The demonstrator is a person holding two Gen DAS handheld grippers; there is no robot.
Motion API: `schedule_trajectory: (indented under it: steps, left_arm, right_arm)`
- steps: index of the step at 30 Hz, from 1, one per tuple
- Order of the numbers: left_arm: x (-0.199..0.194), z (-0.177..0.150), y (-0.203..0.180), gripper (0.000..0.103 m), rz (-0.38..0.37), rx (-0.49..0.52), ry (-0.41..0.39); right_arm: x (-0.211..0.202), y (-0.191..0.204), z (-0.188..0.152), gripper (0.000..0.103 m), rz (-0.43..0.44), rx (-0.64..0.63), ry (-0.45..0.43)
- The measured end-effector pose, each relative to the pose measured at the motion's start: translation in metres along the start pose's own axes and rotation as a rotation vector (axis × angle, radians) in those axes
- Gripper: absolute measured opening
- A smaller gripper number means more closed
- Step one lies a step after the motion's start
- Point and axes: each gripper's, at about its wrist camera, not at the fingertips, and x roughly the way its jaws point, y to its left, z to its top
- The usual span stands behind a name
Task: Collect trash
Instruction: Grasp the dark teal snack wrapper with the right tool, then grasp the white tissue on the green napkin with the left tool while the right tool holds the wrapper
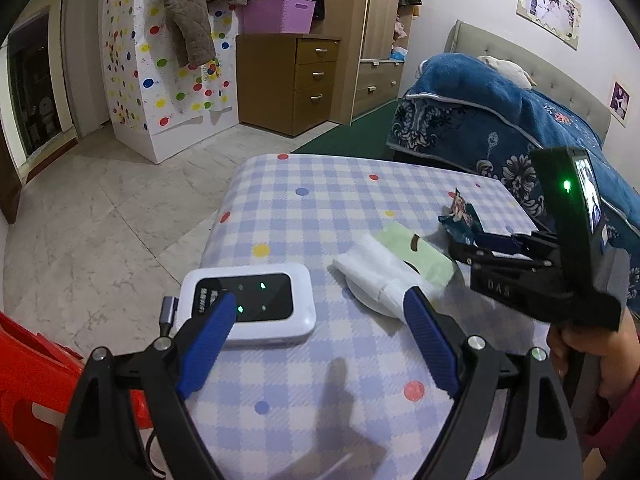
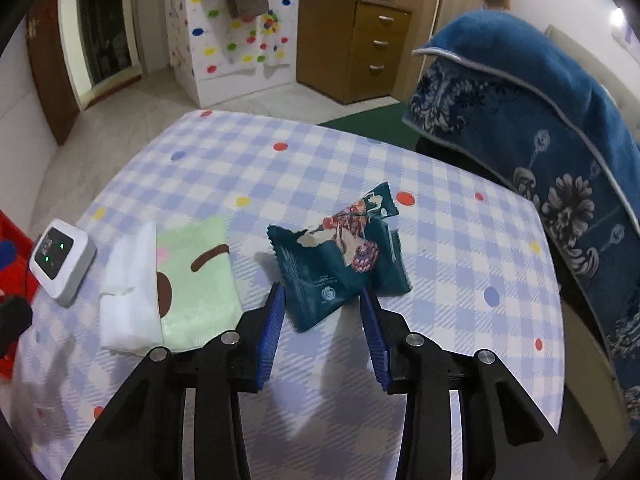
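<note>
A dark teal snack wrapper (image 2: 344, 256) lies crumpled on the checked tablecloth (image 2: 320, 160). My right gripper (image 2: 322, 300) is open, its blue fingers on either side of the wrapper's near end, not closed on it. The wrapper also shows in the left wrist view (image 1: 460, 220), with the right gripper (image 1: 492, 240) beside it. A white tissue (image 2: 128, 280) lies on a pale green packet (image 2: 196, 272) to the left. My left gripper (image 1: 320, 312) is open and empty above the table, near the tissue (image 1: 376, 268).
A white pocket router (image 1: 248, 304) with a cable sits at the table's left edge. A red chair (image 1: 24, 384) stands at the left. A bed with a blue blanket (image 2: 560, 140) borders the table's right side. Wooden drawers (image 1: 296, 80) stand far back.
</note>
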Motion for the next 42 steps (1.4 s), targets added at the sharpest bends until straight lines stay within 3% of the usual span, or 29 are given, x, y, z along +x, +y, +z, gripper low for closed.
schedule_trajectory:
  steps: [3,4,8,16,20,24,32,38,42]
  left_arm:
    - [-0.001,-0.003,-0.003,0.083,-0.005,-0.003,0.012]
    - [-0.002,-0.005,-0.004,0.083,-0.005,-0.002,0.013]
    - [-0.008,-0.009,-0.009,0.083,-0.01,0.002,0.015]
    - [-0.007,-0.015,-0.029,0.083,-0.031,0.033,0.031]
    - [0.008,-0.014,-0.044,0.083,-0.021,0.043,0.053]
    - [0.031,-0.006,-0.055,0.074,-0.007,0.055,0.085]
    - [0.075,0.018,-0.069,0.073,0.048,0.064,0.143]
    - [0.072,0.008,-0.074,0.049,0.064,0.079,0.12]
    - [0.05,-0.009,-0.071,0.005,-0.005,0.066,0.121]
  right_arm:
    - [-0.001,-0.002,-0.001,0.016,0.023,0.0,0.002]
    - [-0.003,-0.001,-0.002,0.0,0.019,-0.01,0.004]
    - [-0.019,-0.007,-0.006,0.0,0.049,0.011,-0.02]
    - [-0.095,-0.023,-0.042,0.0,0.099,0.058,-0.103]
    - [-0.113,-0.034,-0.058,0.0,0.099,0.099,-0.119]
    - [-0.126,-0.041,-0.07,0.0,0.094,0.12,-0.139]
    - [-0.142,-0.059,-0.085,0.0,0.107,0.18,-0.163]
    - [-0.152,-0.068,-0.099,0.0,0.104,0.208,-0.169]
    - [-0.163,-0.069,-0.11,0.0,0.12,0.23,-0.17]
